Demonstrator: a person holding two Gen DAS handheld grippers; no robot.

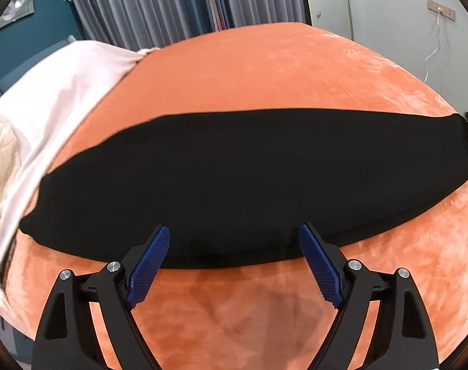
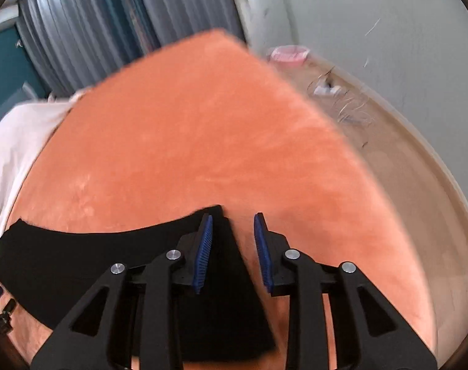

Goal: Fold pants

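Two handheld grippers hover over a bed covered by an orange velvet blanket (image 1: 264, 71), where black pants (image 1: 234, 178) lie flat as a long, narrow dark band stretching from left to right. In the left wrist view, the left gripper (image 1: 234, 234) has its fingers spread wide, their blue textured pads (image 1: 147, 265) angled outward, and nothing sits between them; the tips hang over the near edge of the pants, roughly at the middle of the band. Whether the tips touch the cloth cannot be told. In the right wrist view, which is blurred, the right gripper (image 2: 232, 219) is parted to a narrower gap and holds nothing. Its left pad (image 2: 203, 252) sits over the black fabric at the right end of the pants (image 2: 80, 262), while its right pad sits over bare orange blanket (image 2: 203, 123), so the end edge of the pants runs up through the gap. A pale pink sheet (image 1: 64, 92) lies along the left side of the bed. Grey curtains (image 1: 147, 3) hang behind the bed, a white wall (image 1: 388, 15) stands to the right, and a white cable (image 1: 434, 40) dangles from a wall socket. Beside the bed in the right wrist view is a beige floor (image 2: 403, 169) with a pink container (image 2: 289, 54) near the wall.
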